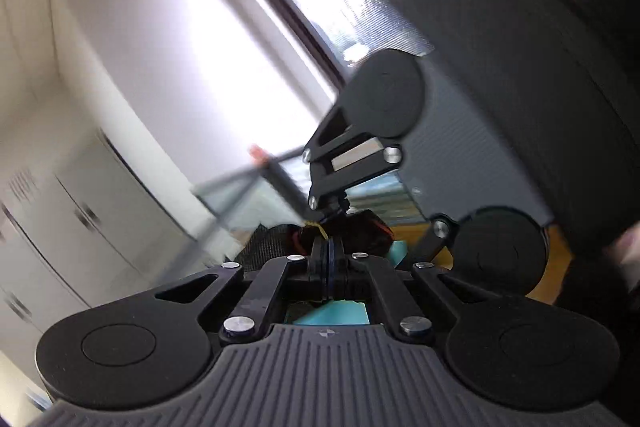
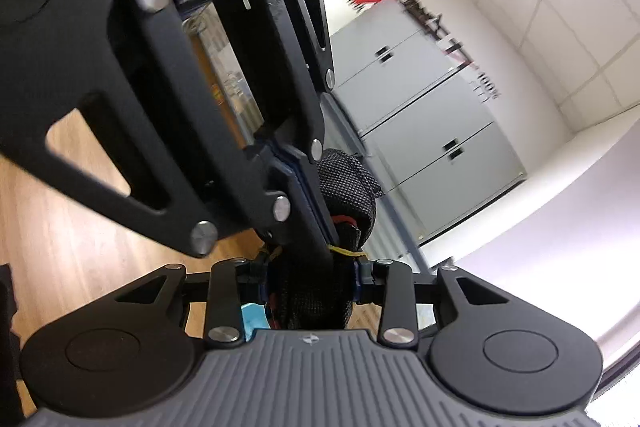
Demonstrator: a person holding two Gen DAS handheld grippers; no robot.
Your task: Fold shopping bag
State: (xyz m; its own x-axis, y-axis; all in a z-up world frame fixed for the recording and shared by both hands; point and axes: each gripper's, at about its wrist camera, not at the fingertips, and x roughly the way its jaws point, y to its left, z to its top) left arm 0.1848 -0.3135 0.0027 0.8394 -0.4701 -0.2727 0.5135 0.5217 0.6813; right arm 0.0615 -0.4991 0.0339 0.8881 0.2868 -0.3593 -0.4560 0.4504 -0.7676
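Grey cabinets [image 2: 432, 131] and wood floor [image 2: 60, 235] lay behind as I watched. My right gripper [image 2: 308, 279] was clamped on the bunched black mesh bag [image 2: 348, 187]. My left gripper [image 1: 327, 259] had its fingers together, tips against the same bag [image 1: 272, 247], just beside the right gripper [image 1: 348, 163].

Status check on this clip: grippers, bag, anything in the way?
Left gripper shut. Right gripper shut on folded black mesh bag. Left gripper crowds right's view; no table seen, both pointed at cabinets.
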